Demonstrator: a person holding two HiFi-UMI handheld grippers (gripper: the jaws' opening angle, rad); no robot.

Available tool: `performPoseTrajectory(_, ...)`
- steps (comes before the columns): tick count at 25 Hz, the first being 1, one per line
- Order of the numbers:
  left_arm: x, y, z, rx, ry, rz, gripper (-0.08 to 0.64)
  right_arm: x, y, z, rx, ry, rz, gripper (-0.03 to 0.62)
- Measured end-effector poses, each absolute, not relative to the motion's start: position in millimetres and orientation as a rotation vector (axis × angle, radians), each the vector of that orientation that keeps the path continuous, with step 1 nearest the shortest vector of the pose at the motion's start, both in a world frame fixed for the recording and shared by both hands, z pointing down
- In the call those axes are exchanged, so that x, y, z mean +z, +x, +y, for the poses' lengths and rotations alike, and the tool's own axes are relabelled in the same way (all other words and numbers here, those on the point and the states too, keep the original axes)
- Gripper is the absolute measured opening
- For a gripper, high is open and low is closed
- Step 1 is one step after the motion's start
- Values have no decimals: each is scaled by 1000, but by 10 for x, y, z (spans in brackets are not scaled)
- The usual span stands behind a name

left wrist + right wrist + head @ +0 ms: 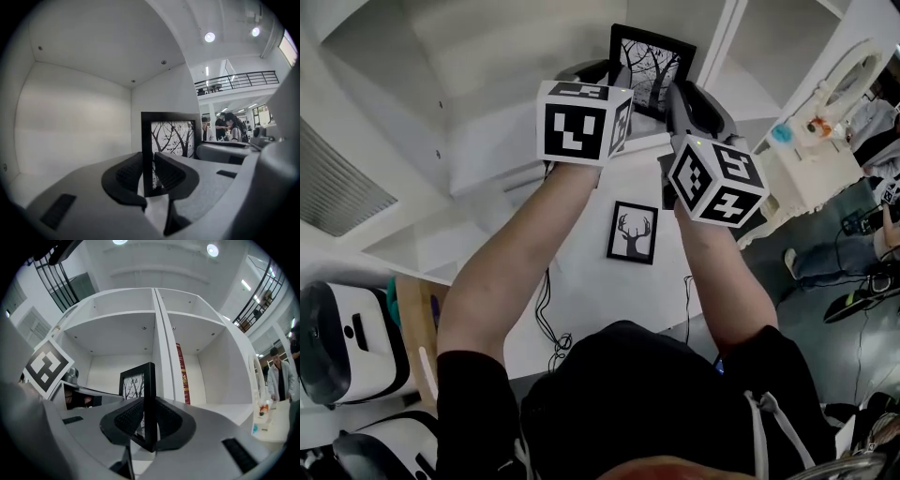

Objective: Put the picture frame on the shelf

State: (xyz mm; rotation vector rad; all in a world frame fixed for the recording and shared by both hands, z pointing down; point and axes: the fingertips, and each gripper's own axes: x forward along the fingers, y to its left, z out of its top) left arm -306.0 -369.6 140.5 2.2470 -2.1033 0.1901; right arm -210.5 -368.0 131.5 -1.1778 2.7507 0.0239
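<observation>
A black picture frame [650, 67] with a print of bare branches stands upright in a white shelf compartment [525, 56]. Both grippers hold it by its side edges. My left gripper [614, 75] is shut on the frame's left edge [146, 159], and its pads press on either side. My right gripper [675, 94] is shut on the frame's right edge [150, 404]. In the right gripper view the frame [136, 385] sits in the left compartment, beside the central divider [161, 352]. A second frame with a deer silhouette [632, 232] lies flat on the white table below my arms.
A red book [182, 373] stands in the right shelf compartment. Cables [551, 328] trail over the table's near edge. White headsets [347, 342] lie at the lower left. People stand in the background [229, 127], and a white unit with small items [811, 141] is at the right.
</observation>
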Motion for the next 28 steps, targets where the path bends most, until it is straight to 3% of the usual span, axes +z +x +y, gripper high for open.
performPoseTrajectory(13, 1462, -3016, -3955, 289, 2217, -2118, 77, 1373, -2148, -3626, 215, -1151, 2773, 87)
performPoseTrajectory(28, 1531, -2529, -4128, 383, 2377, -1993, 64, 1654, -2122, -3614, 197, -1137, 2834, 88)
